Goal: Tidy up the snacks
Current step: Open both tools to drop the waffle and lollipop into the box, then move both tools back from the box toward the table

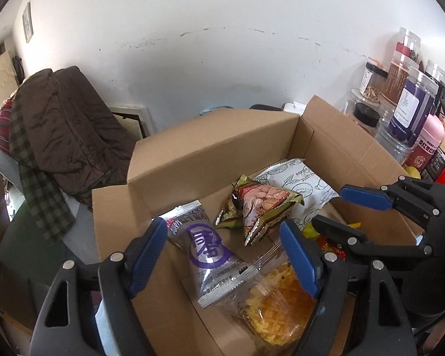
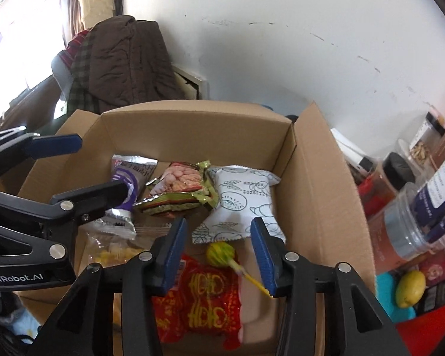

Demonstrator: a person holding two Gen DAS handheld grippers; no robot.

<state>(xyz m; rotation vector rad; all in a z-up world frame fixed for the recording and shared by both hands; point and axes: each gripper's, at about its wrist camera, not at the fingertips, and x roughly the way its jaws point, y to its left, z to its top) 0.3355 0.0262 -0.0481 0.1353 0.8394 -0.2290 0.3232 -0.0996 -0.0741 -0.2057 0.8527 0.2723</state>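
Over the cardboard box [image 2: 317,178], both grippers hang above the snacks already inside. Right gripper [image 2: 219,252] is released: jaws parted, nothing pressed between the pads. Lollipop [image 2: 221,253] lies loose below the gap, head on the box floor, stick angled toward the right finger and lying over the red packet [image 2: 204,299]. Left gripper [image 1: 222,255] is also released and empty, above the purple-and-silver packet [image 1: 207,255] and clear bag of yellow crackers [image 1: 279,305]. Also in the box: peanut packets [image 2: 184,190], white printed packet [image 2: 240,204].

Risks, my read:
- lollipop stick sits close to the right finger; pulling back could snag it and flick it out
- grippers are near each other; crossing paths could collide
- jars [image 2: 424,216] crowd just beside the box's right wall; a wide swing could knock them
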